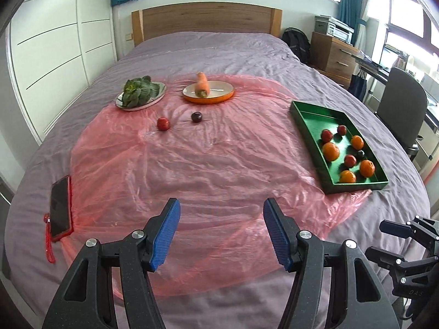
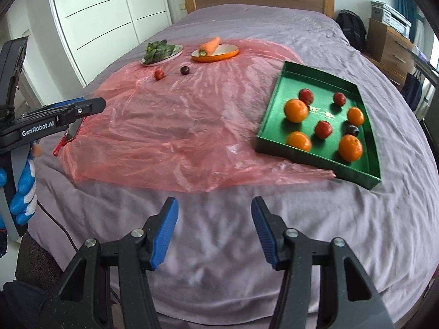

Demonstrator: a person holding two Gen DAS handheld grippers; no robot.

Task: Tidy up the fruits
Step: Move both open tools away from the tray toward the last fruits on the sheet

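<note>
Covering most of both views, a bed [image 1: 208,49] with a purple cover is lying ahead of the two grippers. Spreading over it, a pink plastic sheet [image 1: 192,170] is reaching from just under the left gripper [image 1: 221,233] to the dishes far ahead of it. The right gripper [image 2: 213,230] is hanging over the bare cover, short of the sheet's near edge. Both grippers are standing with their blue pads moderately apart and nothing between them.

Ahead and to the right of both grippers, a green tray [image 2: 277,101] is sitting partly on the sheet's edge, holding four oranges [image 2: 295,110], several red fruits [image 2: 323,129] and one dark fruit [image 2: 352,130]. Far ahead, an orange dish [image 1: 219,97] is carrying a carrot [image 1: 202,83], and just to its left a pale plate [image 1: 162,93] is bearing leafy greens [image 1: 138,90]. Nearer than these dishes, a lone red fruit [image 1: 163,123] and a dark plum [image 1: 196,117] are resting on the sheet, slightly apart, well ahead and left of centre. To the left gripper's left, a phone [image 1: 60,208] in a red case is lying at the sheet's edge. A blue-gloved hand [image 2: 23,192] is gripping the left gripper's handle.
</note>
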